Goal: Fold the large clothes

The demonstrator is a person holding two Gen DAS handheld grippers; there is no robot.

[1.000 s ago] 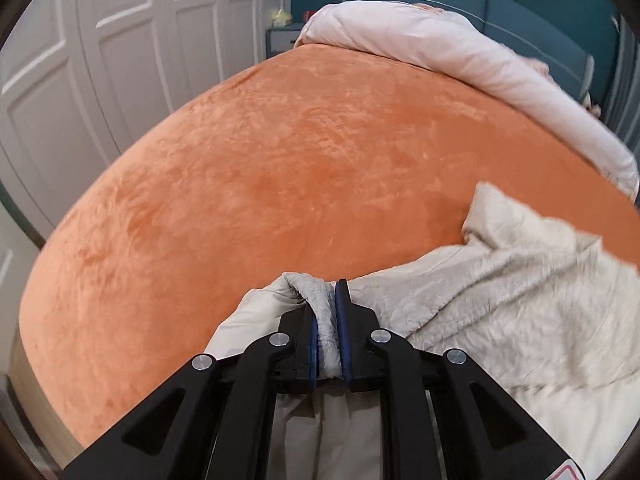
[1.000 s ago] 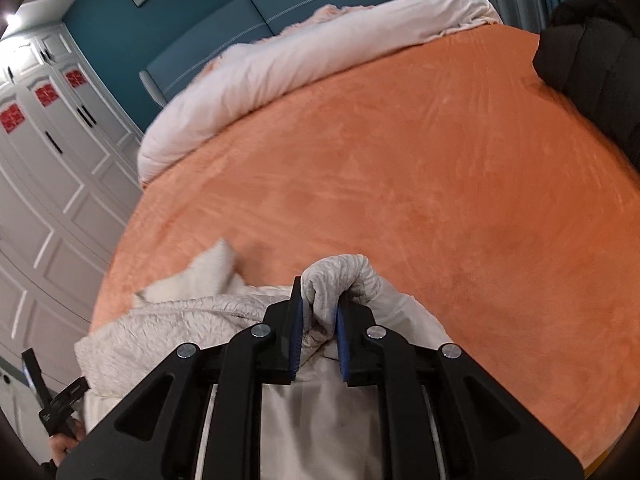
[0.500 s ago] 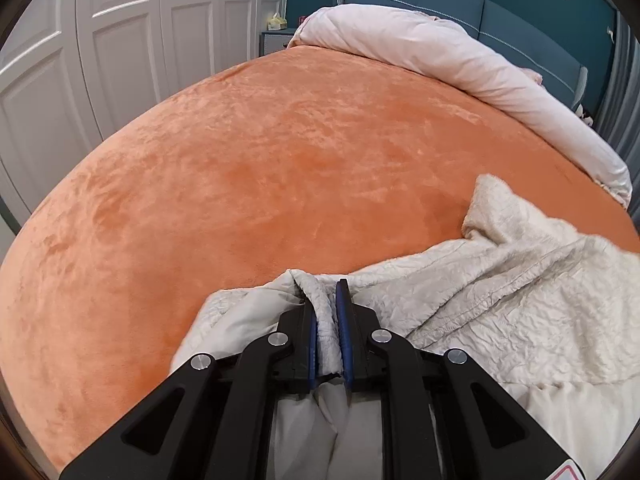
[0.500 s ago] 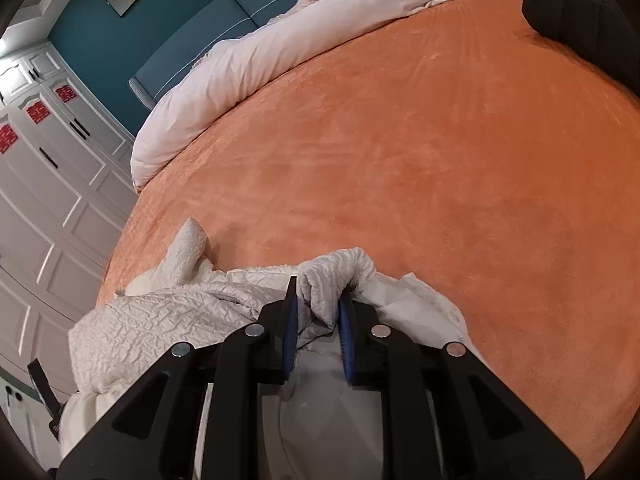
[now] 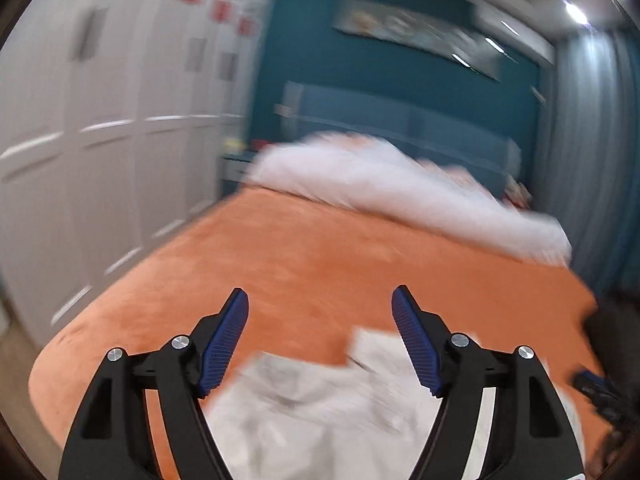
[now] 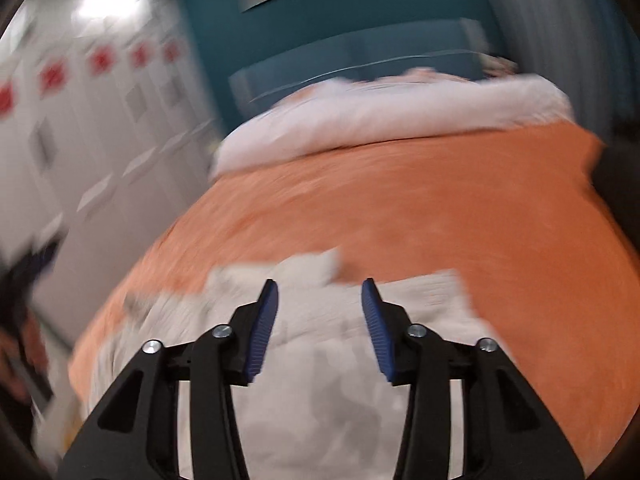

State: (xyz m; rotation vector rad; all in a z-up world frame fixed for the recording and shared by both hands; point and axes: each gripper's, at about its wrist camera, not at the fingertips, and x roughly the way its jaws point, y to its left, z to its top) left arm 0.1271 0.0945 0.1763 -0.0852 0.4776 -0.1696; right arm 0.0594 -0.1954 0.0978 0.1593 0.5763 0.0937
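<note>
Both grippers spread, nothing held, garment lying on the bed.

Left gripper (image 5: 320, 300): blue pads wide apart, empty, above the near part of the orange bed (image 5: 320, 256). Right gripper (image 6: 320, 292): pads apart, narrower gap than the left, also empty. Garment (image 6: 328, 360), off-white and crinkled, lies bunched at the near edge of the bed, below and between both sets of fingers, touching neither as far as the blur lets me tell. White duvet (image 6: 380, 120) heaped at the far end by the blue headboard (image 6: 360, 56). White wardrobe (image 5: 80, 140) along the left. Both views heavily motion-blurred.
</note>
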